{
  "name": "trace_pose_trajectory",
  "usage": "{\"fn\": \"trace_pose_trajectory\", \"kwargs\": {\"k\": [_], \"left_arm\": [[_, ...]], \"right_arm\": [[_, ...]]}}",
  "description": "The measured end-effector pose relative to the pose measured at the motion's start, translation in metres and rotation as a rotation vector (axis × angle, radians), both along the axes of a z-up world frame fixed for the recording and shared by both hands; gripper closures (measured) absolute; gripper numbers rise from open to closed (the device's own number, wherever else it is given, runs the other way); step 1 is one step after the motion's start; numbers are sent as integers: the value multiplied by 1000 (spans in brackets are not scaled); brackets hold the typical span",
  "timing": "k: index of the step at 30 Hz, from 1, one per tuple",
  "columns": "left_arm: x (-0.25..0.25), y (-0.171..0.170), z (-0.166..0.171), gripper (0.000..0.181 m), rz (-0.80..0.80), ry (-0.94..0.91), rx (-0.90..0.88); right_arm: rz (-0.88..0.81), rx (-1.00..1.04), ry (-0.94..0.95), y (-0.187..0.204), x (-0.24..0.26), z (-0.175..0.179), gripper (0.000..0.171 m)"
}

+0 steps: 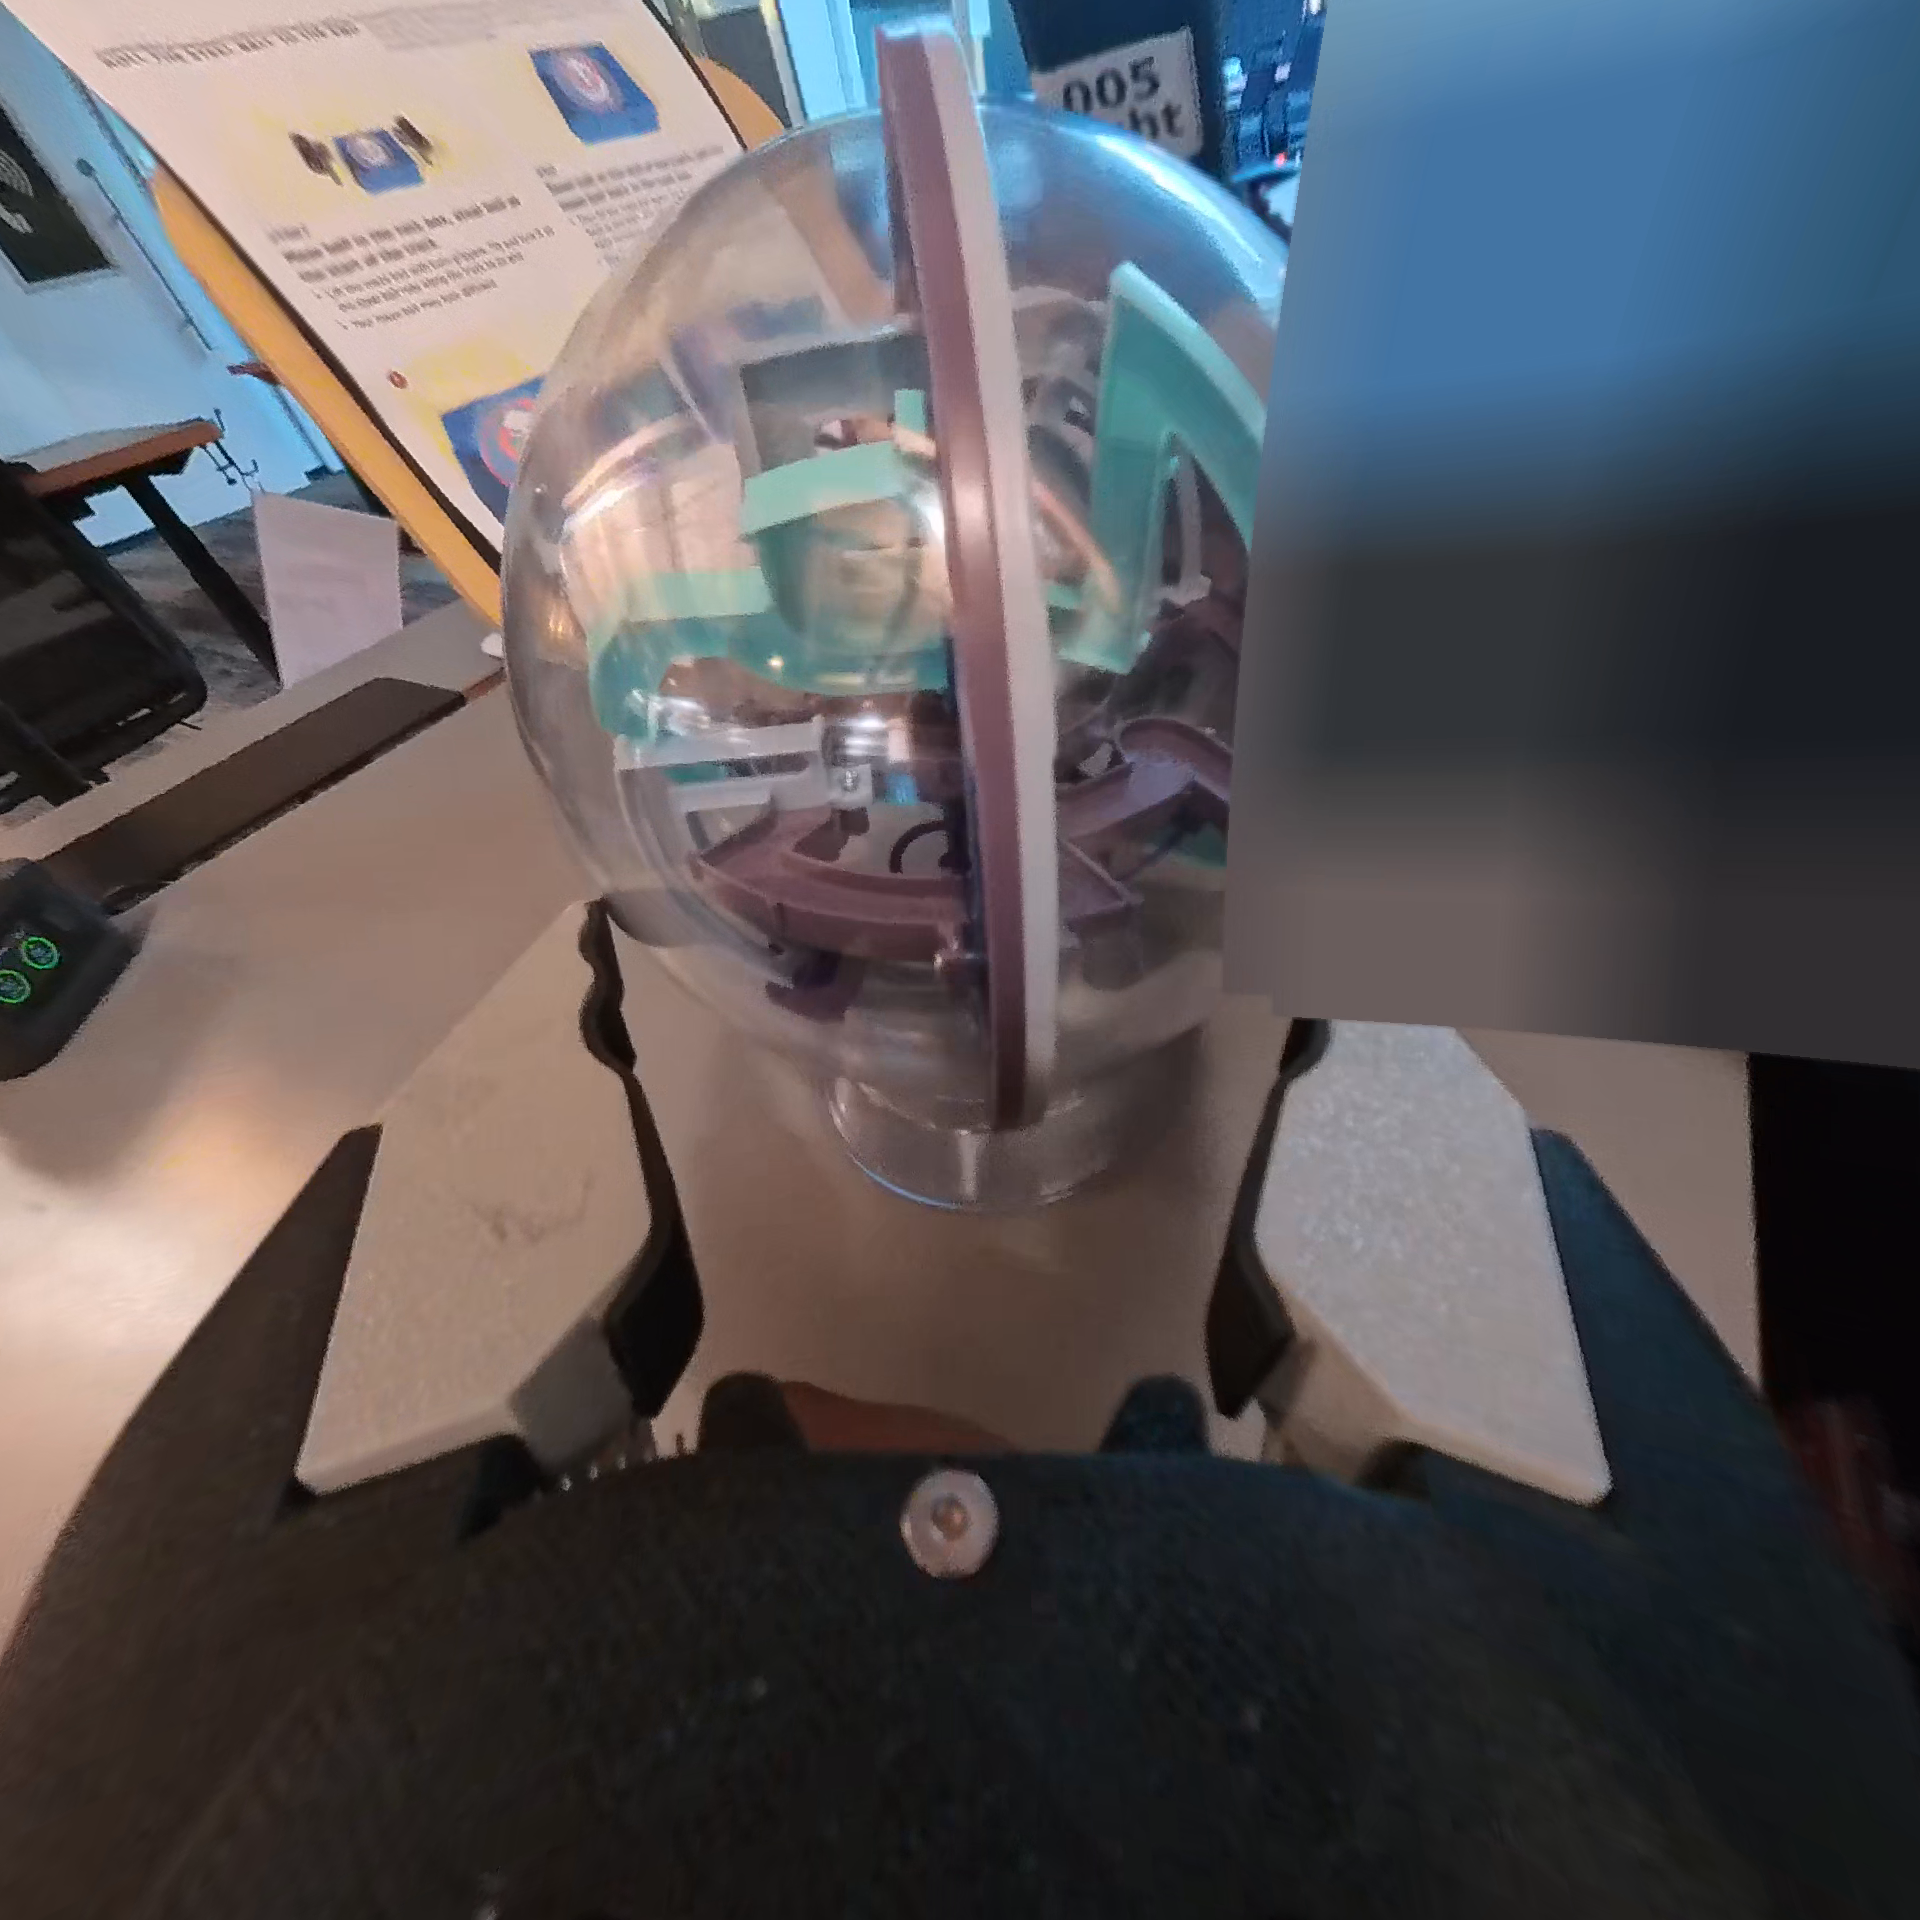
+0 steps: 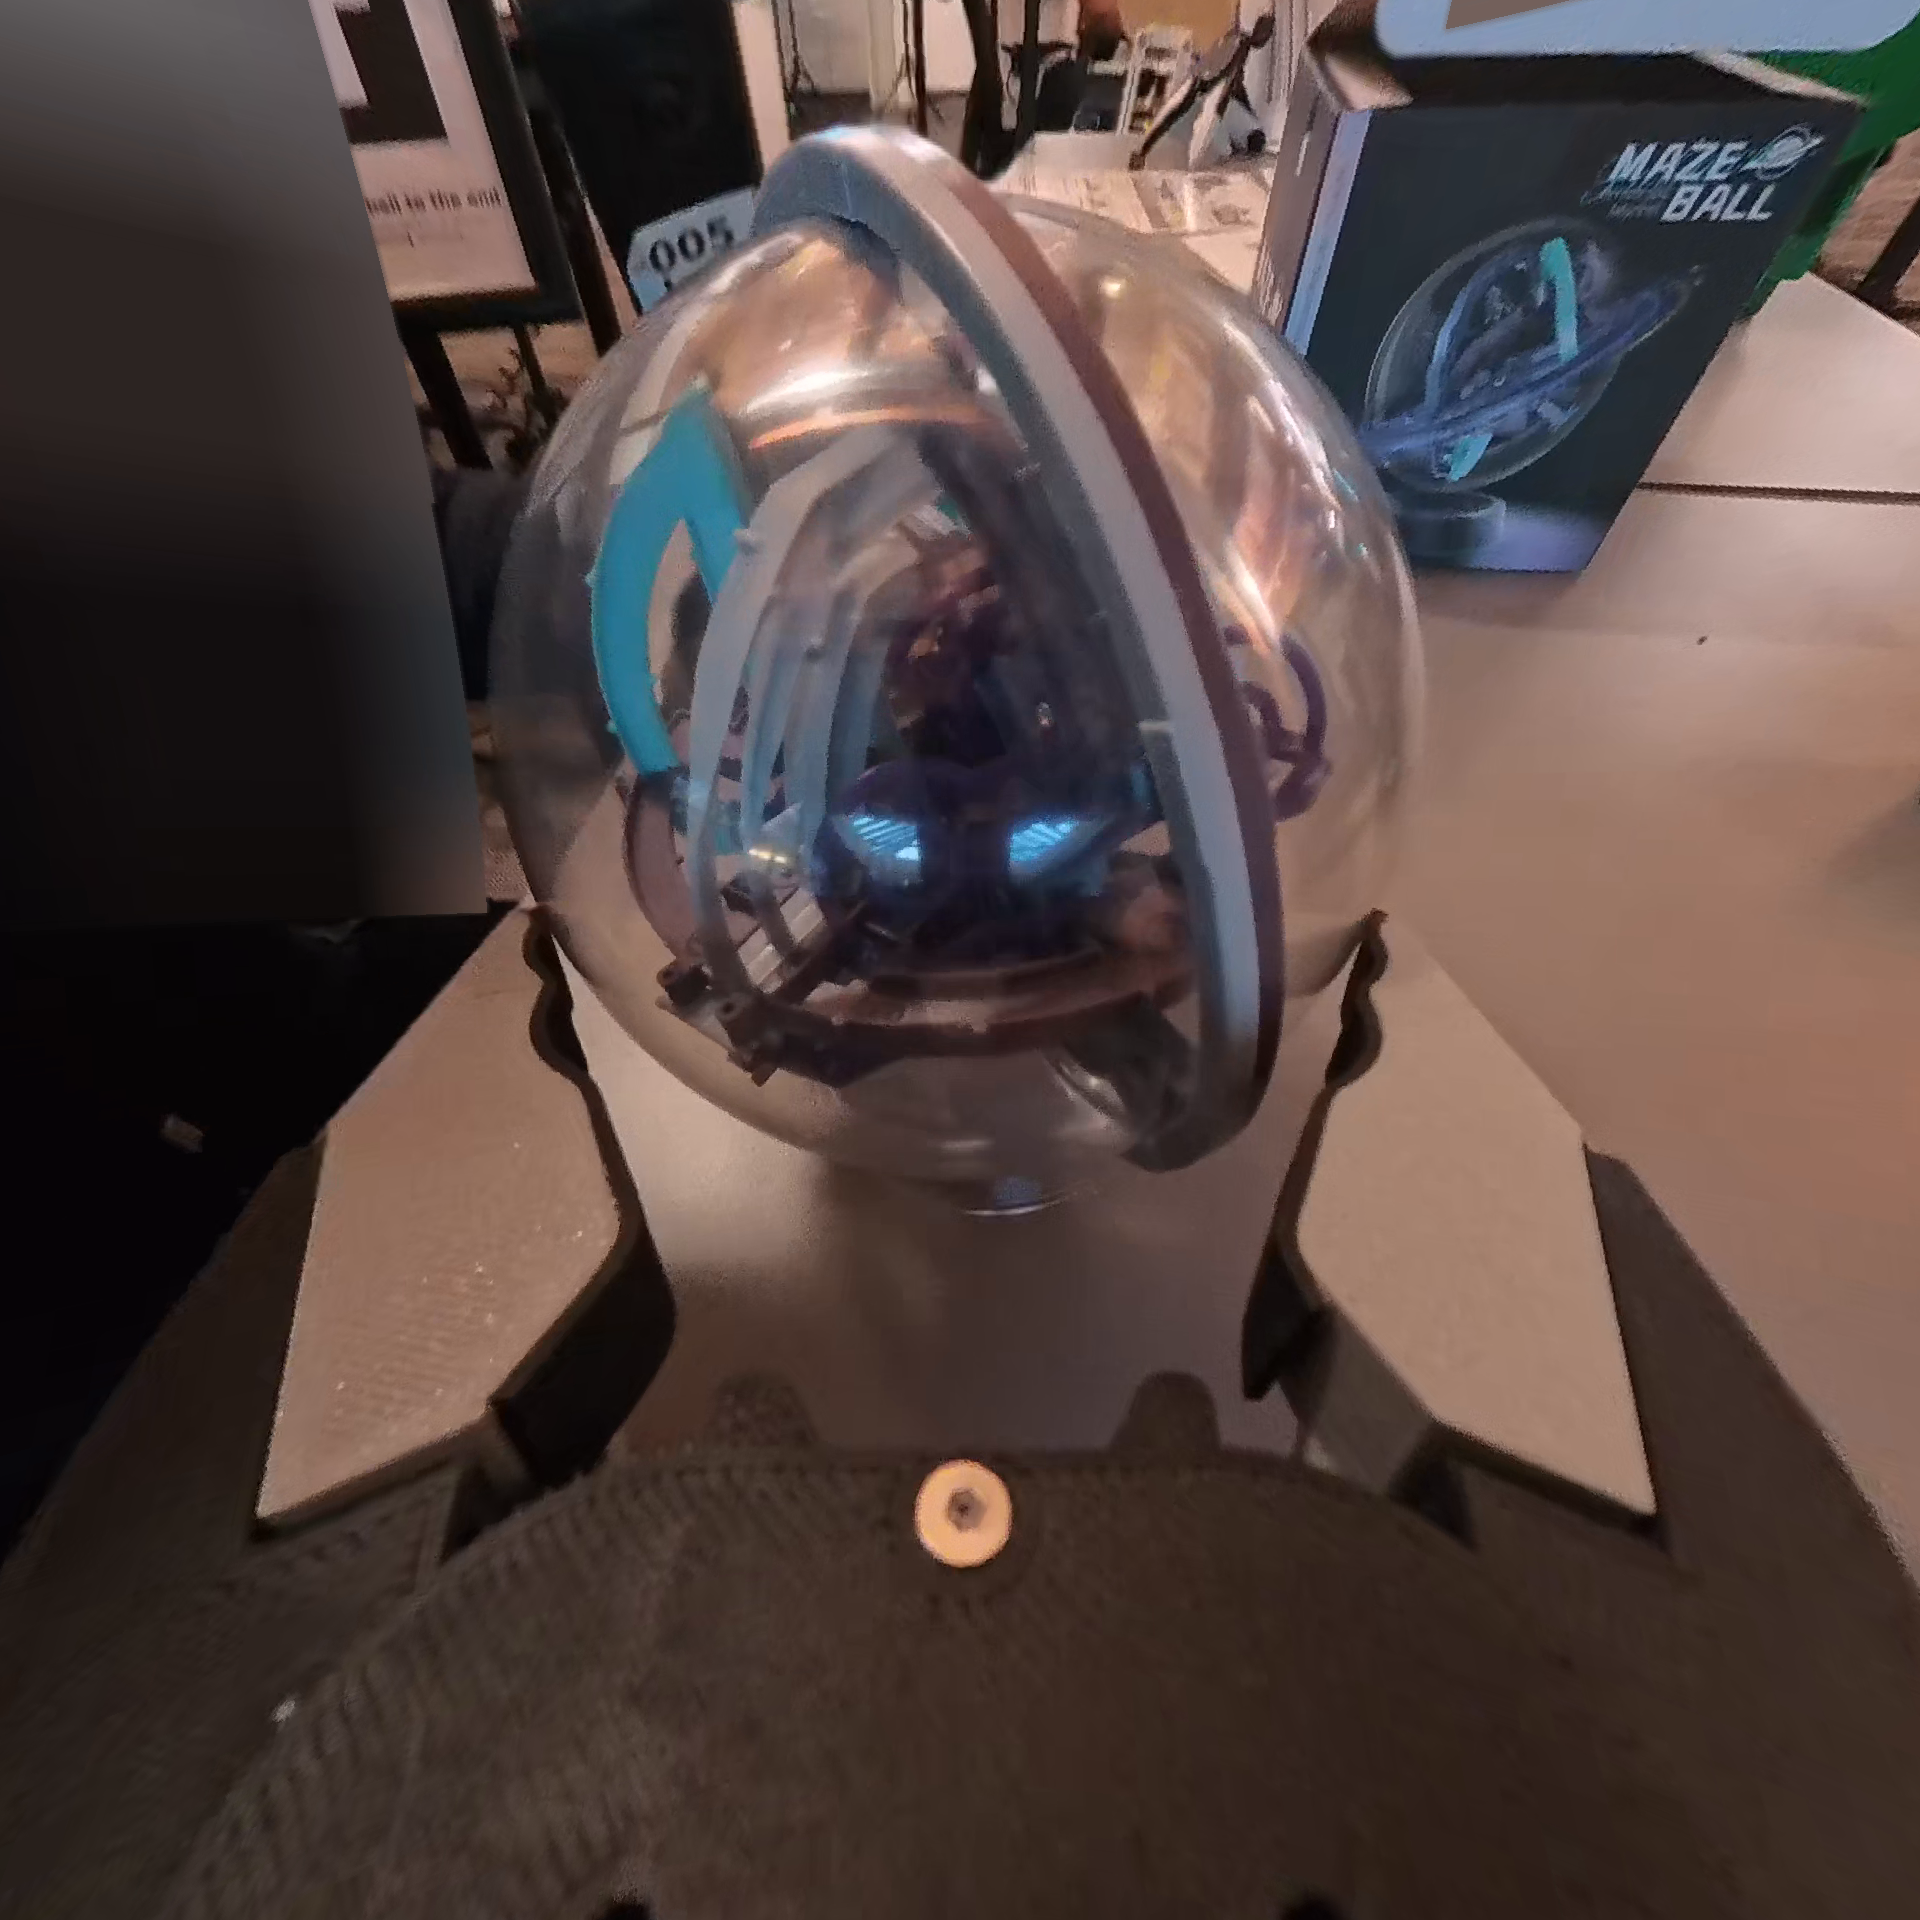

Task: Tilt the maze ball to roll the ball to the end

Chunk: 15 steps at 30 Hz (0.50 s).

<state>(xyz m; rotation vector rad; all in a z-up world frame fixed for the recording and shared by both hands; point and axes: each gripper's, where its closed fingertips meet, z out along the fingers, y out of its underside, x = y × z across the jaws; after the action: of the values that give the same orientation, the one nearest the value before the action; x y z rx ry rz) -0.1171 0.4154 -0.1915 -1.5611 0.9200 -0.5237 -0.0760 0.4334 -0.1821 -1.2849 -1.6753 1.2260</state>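
The maze ball (image 1: 894,665) is being held up off the worktop (image 1: 260,1039), pinched from two opposite sides: the left gripper (image 1: 951,997) is spreading its fingers (image 1: 613,997) wide around the lower half of the clear sphere, and the right gripper (image 2: 956,987) is doing the same from the other side, its fingers (image 2: 545,987) pressing the shell low down. Both pairs are standing well apart yet clamping on the sphere, so neither is free. The sphere is sitting tilted, with its grey and purple ring (image 1: 987,623) running nearly upright in the left wrist view and leaning over in the right wrist view. Inside the shell, teal, grey and purple tracks are curling around one another; a small shiny ball (image 2: 771,857) seems to be resting on a grey ladder-like track low in the sphere, and a similar glint (image 1: 847,764) is showing in the left wrist view, though blur is making this uncertain. Judging from that, the tilting is under way but not finished: the ball appears to be somewhere mid-track, and where the end lies I cannot tell. A dark printed box (image 2: 1558,312) is standing behind on the worktop, closed as far as can be seen, its contents hidden. A curved poster (image 1: 416,208) is leaning at the back.
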Motion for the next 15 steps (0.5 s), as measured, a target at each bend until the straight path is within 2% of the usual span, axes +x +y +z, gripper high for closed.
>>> {"fn": "trace_pose_trajectory", "kwargs": {"k": [15], "left_arm": [[0, 3, -9, 56, 7, -50, -115]], "right_arm": [[-22, -163, -73, 3, -3, -7, 27]]}}
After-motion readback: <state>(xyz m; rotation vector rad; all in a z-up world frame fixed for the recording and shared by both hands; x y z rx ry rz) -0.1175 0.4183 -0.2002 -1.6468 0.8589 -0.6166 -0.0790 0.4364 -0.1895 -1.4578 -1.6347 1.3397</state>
